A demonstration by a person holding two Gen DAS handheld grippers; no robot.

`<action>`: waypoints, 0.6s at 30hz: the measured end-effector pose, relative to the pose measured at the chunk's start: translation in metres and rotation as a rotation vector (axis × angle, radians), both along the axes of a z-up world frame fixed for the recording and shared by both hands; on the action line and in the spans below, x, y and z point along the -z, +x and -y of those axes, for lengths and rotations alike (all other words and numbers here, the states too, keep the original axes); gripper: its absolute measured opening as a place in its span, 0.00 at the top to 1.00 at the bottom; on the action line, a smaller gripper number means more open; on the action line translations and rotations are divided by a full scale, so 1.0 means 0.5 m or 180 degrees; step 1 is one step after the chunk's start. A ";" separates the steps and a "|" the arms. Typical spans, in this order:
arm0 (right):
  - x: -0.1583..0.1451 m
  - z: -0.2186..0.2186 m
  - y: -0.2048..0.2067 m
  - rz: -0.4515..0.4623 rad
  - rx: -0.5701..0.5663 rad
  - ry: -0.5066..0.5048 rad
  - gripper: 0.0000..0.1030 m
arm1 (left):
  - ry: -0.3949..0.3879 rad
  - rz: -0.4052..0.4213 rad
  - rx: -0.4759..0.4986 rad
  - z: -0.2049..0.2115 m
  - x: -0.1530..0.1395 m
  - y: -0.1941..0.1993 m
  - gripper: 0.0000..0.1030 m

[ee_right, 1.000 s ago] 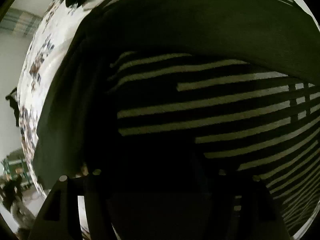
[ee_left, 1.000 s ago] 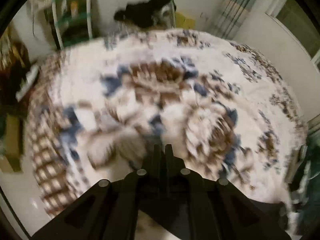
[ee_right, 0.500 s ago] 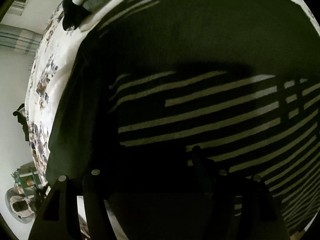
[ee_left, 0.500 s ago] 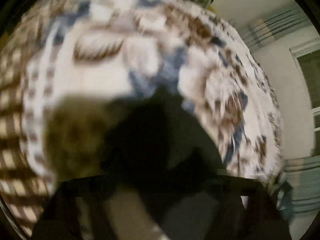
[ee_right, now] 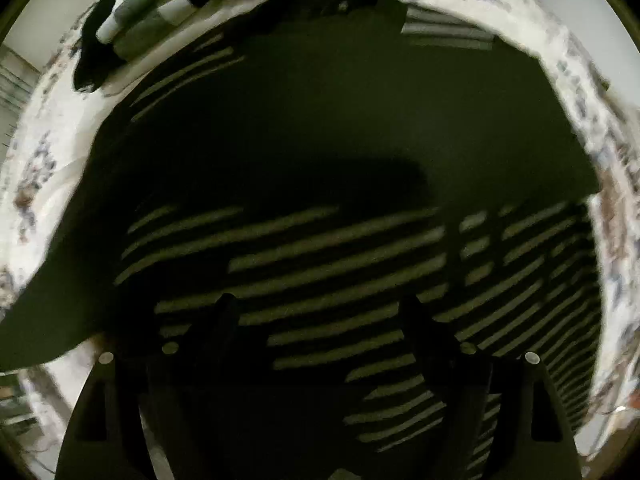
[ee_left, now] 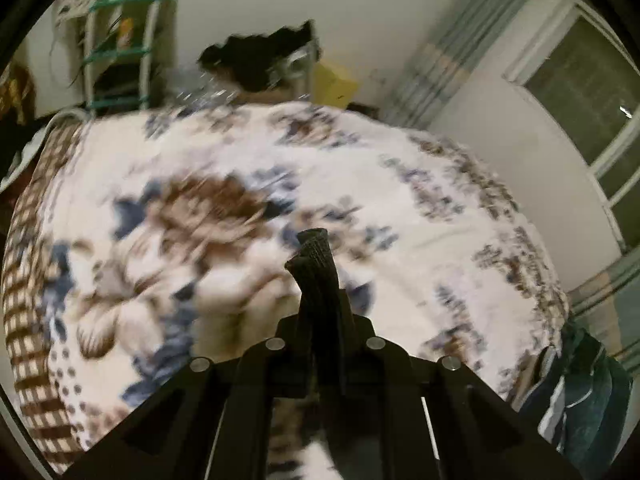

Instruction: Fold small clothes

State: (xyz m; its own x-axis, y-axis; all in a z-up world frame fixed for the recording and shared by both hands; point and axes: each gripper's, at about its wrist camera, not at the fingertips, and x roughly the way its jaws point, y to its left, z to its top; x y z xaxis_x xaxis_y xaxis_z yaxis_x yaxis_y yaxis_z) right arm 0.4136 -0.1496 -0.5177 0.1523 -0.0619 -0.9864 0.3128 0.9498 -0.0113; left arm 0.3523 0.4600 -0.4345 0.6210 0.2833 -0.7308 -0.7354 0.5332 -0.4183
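Dark ribbed cloth (ee_left: 318,268), absent a second ago, is now pinched in the closed left tool (ee_left: 320,320), while the right tool (ee_right: 320,312) has been spread open over the striped garment (ee_right: 320,184), suggesting a fold has begun.

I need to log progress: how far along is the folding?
Done: folded clothes stacked at the floral blanket's far edge. In hand: the left gripper pinches dark knit fabric. Left: the dark striped garment lies spread beneath the open right gripper.
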 end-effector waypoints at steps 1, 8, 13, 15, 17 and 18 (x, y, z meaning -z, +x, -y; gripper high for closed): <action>-0.004 0.005 0.011 0.0010 -0.0034 -0.0083 0.16 | 0.0052 0.0021 0.0045 0.008 -0.019 0.016 0.93; -0.030 0.092 0.072 0.0205 0.0081 0.0059 0.15 | 0.0554 0.0148 0.0712 0.178 -0.163 0.135 0.93; -0.051 0.222 0.099 0.0391 0.0418 0.0429 0.15 | 0.0839 0.0182 0.1575 0.439 -0.215 0.222 0.93; -0.056 0.289 0.095 0.0426 0.0553 0.0528 0.15 | 0.0922 0.0163 0.1956 0.578 -0.208 0.255 0.93; -0.060 0.369 0.084 0.0447 0.0670 0.0574 0.15 | 0.0875 0.0162 0.2343 0.724 -0.184 0.284 0.93; -0.062 0.416 0.072 0.0450 0.0734 0.0581 0.15 | 0.0782 0.0153 0.2568 0.813 -0.163 0.298 0.93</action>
